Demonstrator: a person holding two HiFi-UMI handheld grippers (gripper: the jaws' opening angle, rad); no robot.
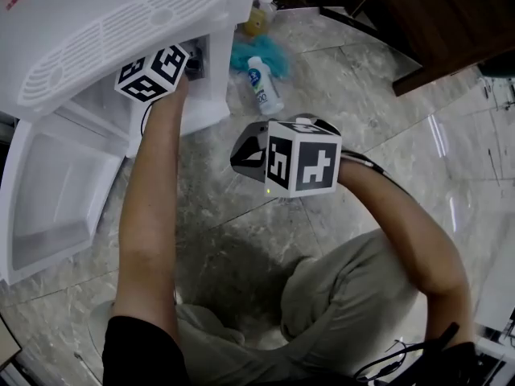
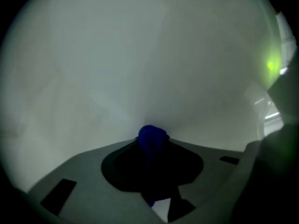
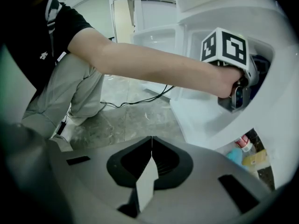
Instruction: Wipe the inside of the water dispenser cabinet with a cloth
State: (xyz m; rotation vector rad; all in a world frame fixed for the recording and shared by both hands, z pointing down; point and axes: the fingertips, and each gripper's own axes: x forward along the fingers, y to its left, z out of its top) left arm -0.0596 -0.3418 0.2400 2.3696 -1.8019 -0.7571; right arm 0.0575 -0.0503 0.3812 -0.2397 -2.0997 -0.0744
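Note:
The white water dispenser (image 1: pixel 121 22) stands at the upper left with its lower cabinet open. My left gripper (image 1: pixel 191 64) reaches into that cabinet; its marker cube (image 1: pixel 153 72) stays just outside the opening. In the left gripper view the jaws are shut on a bunched blue cloth (image 2: pixel 152 137), close to the cabinet's pale inner wall (image 2: pixel 140 55). My right gripper (image 3: pixel 151 139) hovers over the floor in front of the dispenser, shut and empty. From there I see the left gripper (image 3: pixel 238 91) inside the cabinet opening.
The cabinet door (image 1: pixel 56 183) hangs open at the left. A white bottle (image 1: pixel 264 87), a teal cloth (image 1: pixel 259 55) and a yellow bottle (image 1: pixel 257 18) lie on the marble floor beside the dispenser. Dark wooden furniture (image 1: pixel 434 22) stands at the upper right. A cable (image 3: pixel 140 97) trails on the floor.

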